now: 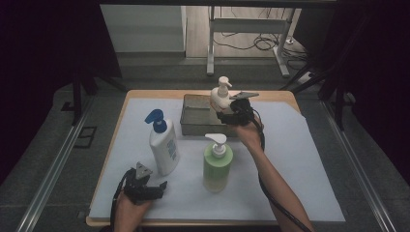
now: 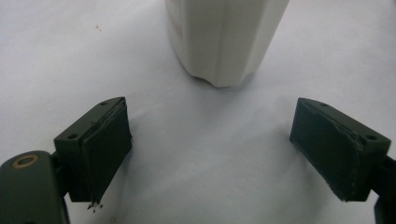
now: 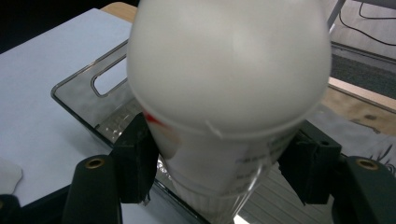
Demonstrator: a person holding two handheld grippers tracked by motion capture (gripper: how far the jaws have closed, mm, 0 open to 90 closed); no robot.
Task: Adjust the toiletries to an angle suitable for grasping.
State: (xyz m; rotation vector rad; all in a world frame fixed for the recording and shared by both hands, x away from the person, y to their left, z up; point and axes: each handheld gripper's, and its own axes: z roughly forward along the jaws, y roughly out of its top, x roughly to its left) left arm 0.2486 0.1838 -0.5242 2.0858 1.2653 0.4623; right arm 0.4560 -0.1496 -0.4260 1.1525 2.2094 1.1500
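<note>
My right gripper is shut on a white pump bottle, held upright at the right end of a clear grey tray. In the right gripper view the two jaws press the white pump bottle's lower sides, its base low inside the tray; I cannot tell whether it touches the bottom. My left gripper rests open on the paper near the front left. Its jaws stand wide apart with nothing between them, and the base of a white bottle with a blue pump stands just ahead.
The blue-pump bottle stands left of centre. A green bottle with a white pump stands in the middle, in front of the tray. White paper covers the wooden table. A metal stand is on the floor beyond.
</note>
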